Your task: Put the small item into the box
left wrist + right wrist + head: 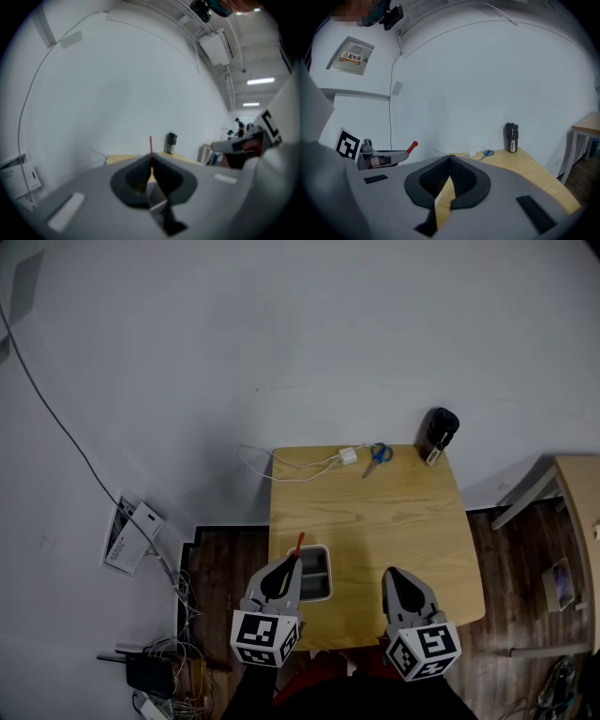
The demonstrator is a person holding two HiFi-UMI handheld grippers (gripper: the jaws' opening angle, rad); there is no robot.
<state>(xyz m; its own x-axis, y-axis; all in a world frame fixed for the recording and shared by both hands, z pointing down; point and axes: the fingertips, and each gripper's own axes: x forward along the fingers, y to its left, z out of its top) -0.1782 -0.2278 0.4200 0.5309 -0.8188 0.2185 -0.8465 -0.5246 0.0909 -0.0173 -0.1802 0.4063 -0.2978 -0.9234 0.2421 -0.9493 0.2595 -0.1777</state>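
Left gripper [296, 559] was seen clamped on a thin red stick [299, 543], whose long axis ran out past the tips and tilted upward. The grey box [325, 551] was found just below and slightly right of those tips, at the near left edge of the wooden table [394, 512]. Right gripper [393, 574] was seen pressed together on nothing, farther from the box. Release judged to need only a small lowering by the left.

Posted on the white wall panel [350, 56], right gripper view: "配电箱" in dark characters, with finer red print beneath unreadable. Printed down the white strip of the black bottle [511, 137]: lettering too small to read.
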